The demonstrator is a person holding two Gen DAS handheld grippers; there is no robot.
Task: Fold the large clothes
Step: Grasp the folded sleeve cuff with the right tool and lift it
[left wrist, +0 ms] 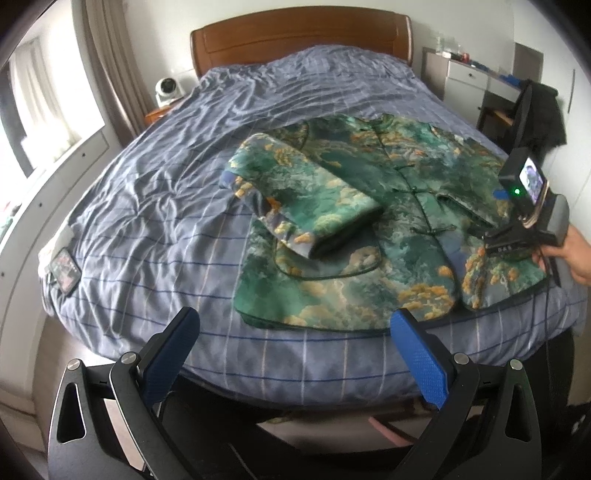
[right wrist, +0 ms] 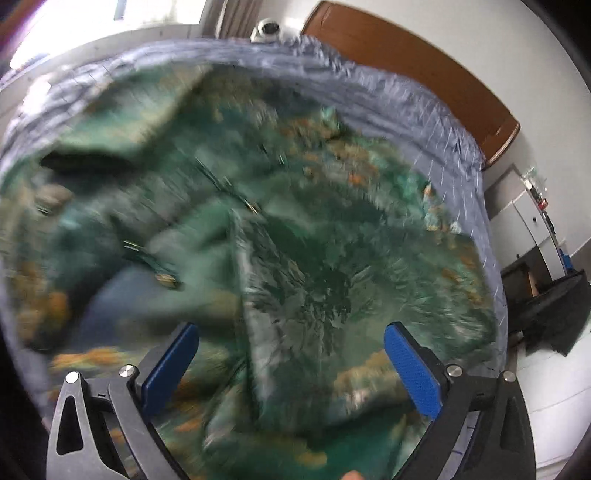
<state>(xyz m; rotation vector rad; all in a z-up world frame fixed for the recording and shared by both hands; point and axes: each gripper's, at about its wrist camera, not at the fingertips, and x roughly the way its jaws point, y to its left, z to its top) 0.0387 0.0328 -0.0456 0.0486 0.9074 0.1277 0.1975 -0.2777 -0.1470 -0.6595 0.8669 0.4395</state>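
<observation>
A green padded jacket (left wrist: pixel 369 206) with orange and yellow patches lies face up on the bed, its knot buttons running down the middle. One sleeve (left wrist: pixel 299 195) is folded across the front. My left gripper (left wrist: pixel 295 354) hangs open over the bed's near edge, short of the hem and holding nothing. The right tool's body (left wrist: pixel 524 199), held by a hand (left wrist: pixel 569 254), hovers over the jacket's right side. In the blurred right wrist view the jacket (right wrist: pixel 314 258) fills the frame, and my right gripper (right wrist: pixel 291 365) is open just above the cloth.
The blue striped sheet (left wrist: pixel 155 192) covers the bed, with a wooden headboard (left wrist: pixel 295 33) behind. A phone (left wrist: pixel 64 273) lies at the left edge. A white fan (left wrist: pixel 168 88) stands on a nightstand. A desk (left wrist: pixel 465 77) and a chair with dark clothes (left wrist: pixel 543 114) are at the right.
</observation>
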